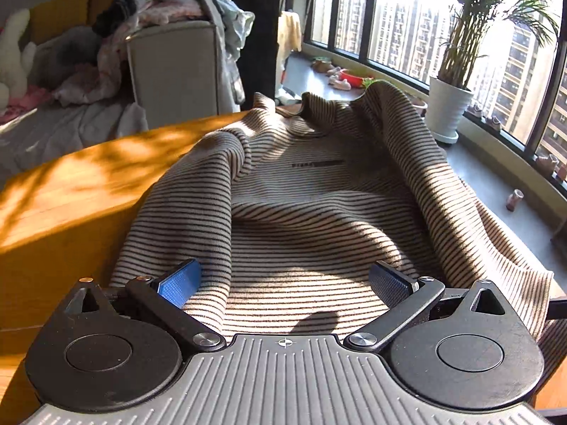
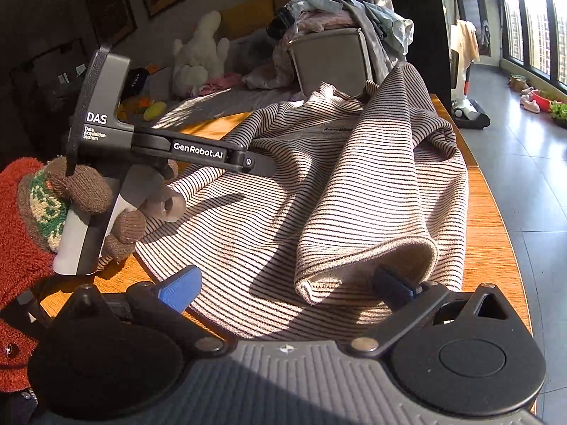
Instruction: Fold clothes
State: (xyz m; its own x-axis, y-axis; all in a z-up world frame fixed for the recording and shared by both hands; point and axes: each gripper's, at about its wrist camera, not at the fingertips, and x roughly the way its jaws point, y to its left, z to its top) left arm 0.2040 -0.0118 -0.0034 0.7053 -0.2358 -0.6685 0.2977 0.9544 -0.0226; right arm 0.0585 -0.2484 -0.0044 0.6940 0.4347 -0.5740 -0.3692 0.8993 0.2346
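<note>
Striped sweater (image 1: 304,191) lay face-up on wooden table (image 1: 71,191), collar at far edge, both sleeves folded inward over body. Left gripper (image 1: 283,283) hovered low over hem, jaws wide apart, nothing between blue pads (image 1: 180,281). Right gripper (image 2: 287,285) jaws also apart, right pad (image 2: 393,285) at opening of sleeve cuff (image 2: 368,265); contact unclear. Gloved hand (image 2: 88,191) held left gripper handle. Laundry pile (image 1: 170,3) on grey bin (image 1: 173,71) behind table.

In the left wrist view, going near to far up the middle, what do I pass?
Left hand-held gripper → striped sweater → its dark chest label → its collar → grey floor by the windows.
</note>
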